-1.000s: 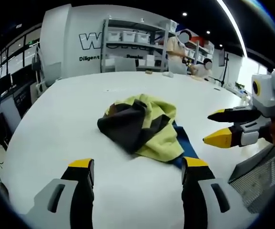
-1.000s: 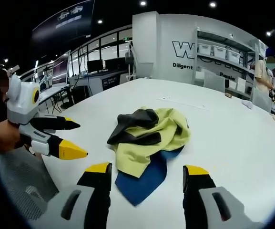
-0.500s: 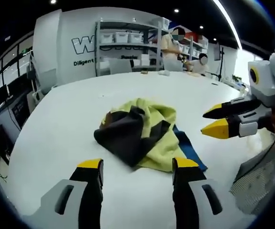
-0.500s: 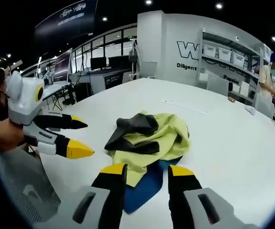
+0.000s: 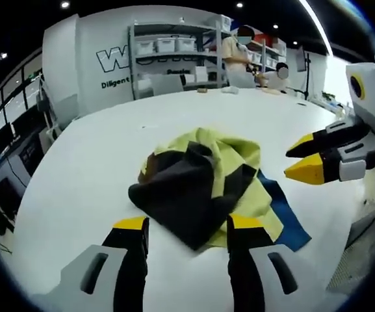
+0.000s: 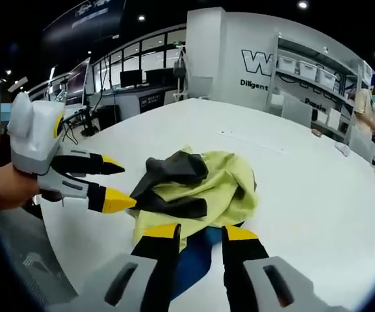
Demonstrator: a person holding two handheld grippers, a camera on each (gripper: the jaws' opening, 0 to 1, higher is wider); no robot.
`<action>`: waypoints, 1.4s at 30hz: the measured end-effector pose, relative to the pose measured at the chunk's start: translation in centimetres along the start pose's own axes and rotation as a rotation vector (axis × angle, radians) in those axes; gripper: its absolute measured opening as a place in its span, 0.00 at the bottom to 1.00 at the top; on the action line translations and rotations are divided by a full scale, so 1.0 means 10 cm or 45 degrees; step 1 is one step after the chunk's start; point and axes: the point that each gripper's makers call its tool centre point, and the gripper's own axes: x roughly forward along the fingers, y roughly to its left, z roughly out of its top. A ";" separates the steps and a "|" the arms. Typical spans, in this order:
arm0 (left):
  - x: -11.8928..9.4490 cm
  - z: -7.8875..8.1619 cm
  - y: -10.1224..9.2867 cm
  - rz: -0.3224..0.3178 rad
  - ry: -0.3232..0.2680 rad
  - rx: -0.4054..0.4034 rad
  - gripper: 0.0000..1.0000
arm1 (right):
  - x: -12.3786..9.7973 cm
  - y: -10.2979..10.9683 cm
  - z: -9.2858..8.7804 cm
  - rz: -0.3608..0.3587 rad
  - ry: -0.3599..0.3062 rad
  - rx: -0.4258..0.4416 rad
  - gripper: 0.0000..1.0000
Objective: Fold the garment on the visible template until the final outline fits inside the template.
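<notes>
Left gripper [image 5: 184, 224] w/ jaws apart, by crumpled yellow-black garment [image 5: 203, 175]

Bright, even indoor light; strong fisheye bend.
Ceiling spotlights [image 5: 64, 4] and a light strip [image 5: 317, 29] lit the white table [image 5: 83, 169] with a soft sheen; shadows were faint, the shelving [image 6: 307, 71] curved, and the edges softened.

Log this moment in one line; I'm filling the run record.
stage: approach | crumpled yellow-green and dark grey garment on blue template, unfolded | left gripper: open, empty | right gripper: open, empty
</notes>
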 end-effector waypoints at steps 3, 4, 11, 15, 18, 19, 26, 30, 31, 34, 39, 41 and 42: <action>0.07 -0.03 0.00 0.003 0.012 0.005 0.43 | 0.06 -0.06 -0.05 -0.007 0.023 0.011 0.22; 0.08 -0.03 0.01 0.004 0.014 0.007 0.42 | 0.08 -0.08 -0.07 -0.009 0.031 0.017 0.22; 0.21 -0.03 0.00 0.005 0.030 0.013 0.40 | 0.20 -0.16 -0.24 -0.011 0.095 0.064 0.21; 0.23 -0.01 -0.01 -0.002 0.027 0.023 0.37 | 0.28 -0.17 -0.36 0.001 0.145 0.092 0.21; 0.26 0.00 -0.01 -0.010 0.028 0.025 0.34 | 0.32 -0.16 -0.42 0.012 0.170 0.109 0.20; 0.26 0.01 -0.01 -0.011 0.028 0.024 0.33 | 0.32 -0.16 -0.43 0.011 0.174 0.107 0.20; 0.28 0.03 -0.04 -0.040 0.021 0.026 0.20 | 0.42 -0.11 -0.56 0.038 0.230 0.122 0.18; 0.26 0.04 -0.08 -0.055 0.012 0.031 0.13 | 0.42 -0.09 -0.62 0.042 0.251 0.122 0.13; 0.26 0.03 -0.08 -0.056 0.014 0.032 0.11 | 0.43 -0.11 -0.59 0.042 0.227 0.101 0.12; 0.27 0.04 -0.08 -0.062 0.012 0.035 0.02 | 0.42 -0.10 -0.60 0.051 0.242 0.103 0.08; 0.28 0.11 -0.07 -0.064 -0.025 0.062 0.00 | 0.43 -0.05 -0.61 0.066 0.250 0.079 0.00; 0.28 0.10 -0.06 -0.061 -0.015 0.062 0.00 | 0.43 -0.05 -0.60 0.064 0.250 0.066 0.00; 0.28 0.10 -0.06 -0.062 -0.017 0.067 0.00 | 0.43 -0.06 -0.60 0.065 0.251 0.065 0.00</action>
